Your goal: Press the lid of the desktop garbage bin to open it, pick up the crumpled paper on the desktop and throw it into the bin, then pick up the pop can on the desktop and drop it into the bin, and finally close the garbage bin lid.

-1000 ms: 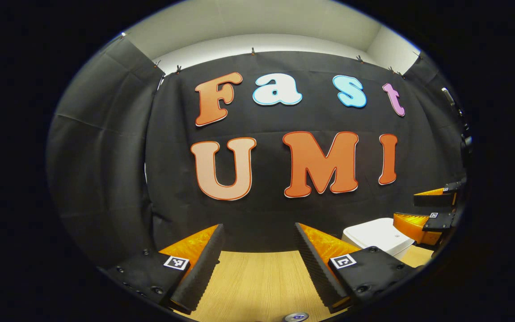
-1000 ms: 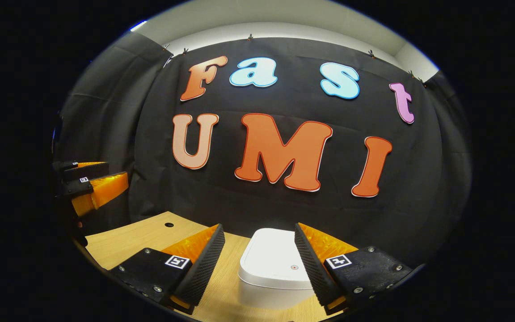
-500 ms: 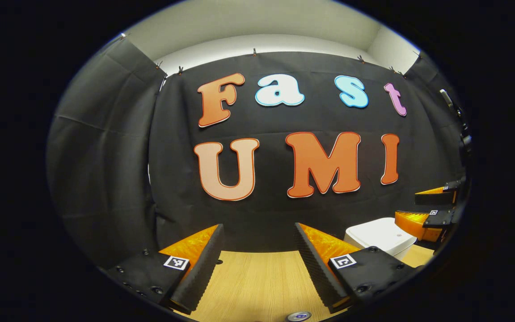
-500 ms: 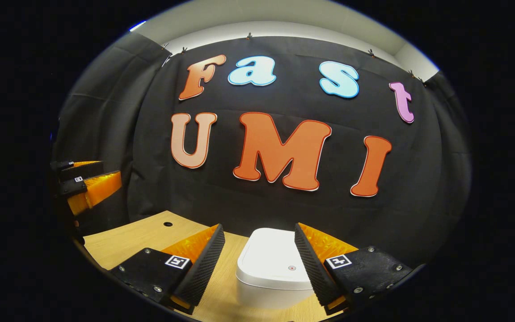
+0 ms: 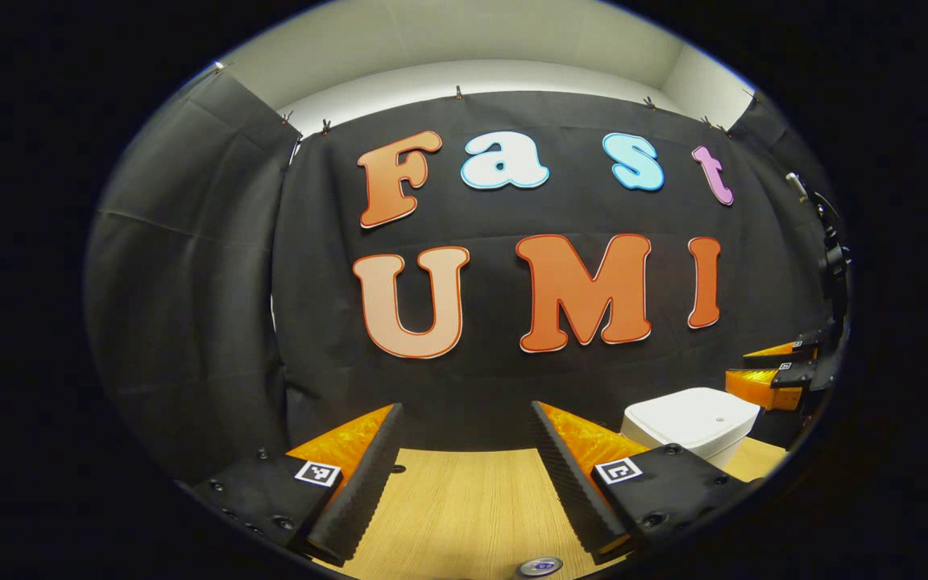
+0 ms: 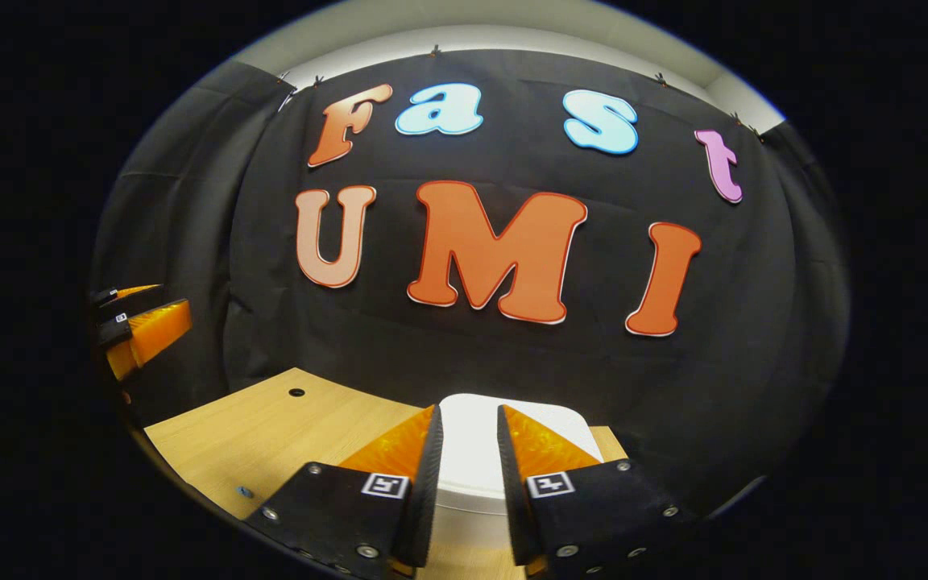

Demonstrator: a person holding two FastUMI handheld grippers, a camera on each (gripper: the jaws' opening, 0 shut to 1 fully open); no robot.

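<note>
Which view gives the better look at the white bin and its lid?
The left gripper view: the bin stands whole at the right, lid shut, with the right claw beside it. In the right gripper view the bin is near, but the right claw, nearly closed, covers part of its lid.

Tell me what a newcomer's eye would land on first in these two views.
First, the white garbage bin, lid down, sits right ahead of the right gripper, whose fingers stand close together with a narrow gap in front of it. Next, in the left gripper view, the left gripper is spread wide over the wooden desktop. The top of the pop can peeks in at the bottom edge, and the bin stands off to the right.
</note>
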